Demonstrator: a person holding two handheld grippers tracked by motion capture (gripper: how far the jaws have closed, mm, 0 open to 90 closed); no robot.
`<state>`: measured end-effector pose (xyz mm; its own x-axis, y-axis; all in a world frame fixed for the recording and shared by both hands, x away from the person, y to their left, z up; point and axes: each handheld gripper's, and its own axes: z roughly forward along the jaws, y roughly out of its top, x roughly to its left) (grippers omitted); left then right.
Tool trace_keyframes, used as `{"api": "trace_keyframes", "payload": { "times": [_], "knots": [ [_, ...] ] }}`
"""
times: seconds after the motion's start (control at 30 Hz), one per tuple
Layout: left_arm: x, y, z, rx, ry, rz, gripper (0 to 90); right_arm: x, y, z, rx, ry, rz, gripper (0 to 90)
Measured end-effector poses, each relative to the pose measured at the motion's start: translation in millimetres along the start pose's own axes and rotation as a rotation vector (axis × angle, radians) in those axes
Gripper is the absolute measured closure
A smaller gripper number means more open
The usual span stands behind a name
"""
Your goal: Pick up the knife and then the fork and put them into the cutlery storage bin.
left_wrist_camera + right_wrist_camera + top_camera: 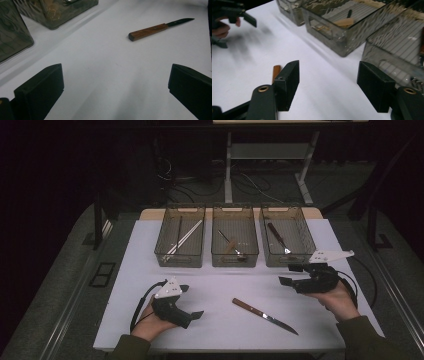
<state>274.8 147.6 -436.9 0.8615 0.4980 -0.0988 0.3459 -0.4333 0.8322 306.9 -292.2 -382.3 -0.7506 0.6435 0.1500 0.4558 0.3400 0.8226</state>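
Observation:
A knife (264, 315) with a brown wooden handle and a dark blade lies flat on the white table (225, 290), near the front and right of centre. My left gripper (191, 301) rests at the front left, open and holding nothing. In the left gripper view its jaws (116, 75) stand wide apart and the knife (147, 32) lies ahead to the right. My right gripper (289, 274) is open at the right, just in front of the right bin. Between its jaws (328, 75) is bare table. The knife's handle end (276, 71) peeks out beside its left jaw.
Three clear bins stand in a row at the back: the left bin (180, 242) holds chopsticks, the middle bin (235, 244) a spoon-like utensil, the right bin (286, 242) another knife. The bins' walls (342, 37) rise close ahead of the right gripper. Dark floor surrounds the table.

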Motion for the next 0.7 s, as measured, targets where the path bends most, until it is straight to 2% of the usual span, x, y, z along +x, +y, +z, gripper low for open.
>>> {"api": "trace_keyframes", "payload": {
  "times": [0.23, 0.47, 0.6, 0.7],
  "knots": [
    [-0.3, 0.1, -0.2, 0.001, 0.001, 0.001, 0.0, 12.6, -9.3, 0.6, 0.028, 0.036, -0.029, 32.0],
    [-0.3, 0.1, -0.2, 0.002, 0.001, 0.002, 0.0, 22.7, -18.1, 7.0, 0.073, 0.103, -0.048, 33.5],
    [0.0, 0.0, -0.1, 0.003, 0.001, 0.002, 0.0, 28.3, -21.5, 16.2, 0.138, 0.138, -0.051, 36.5],
    [0.1, 0.0, -0.1, 0.003, 0.0, 0.002, 0.0, 35.8, -22.0, 21.9, 0.172, 0.156, -0.083, 42.1]
  ]
}}
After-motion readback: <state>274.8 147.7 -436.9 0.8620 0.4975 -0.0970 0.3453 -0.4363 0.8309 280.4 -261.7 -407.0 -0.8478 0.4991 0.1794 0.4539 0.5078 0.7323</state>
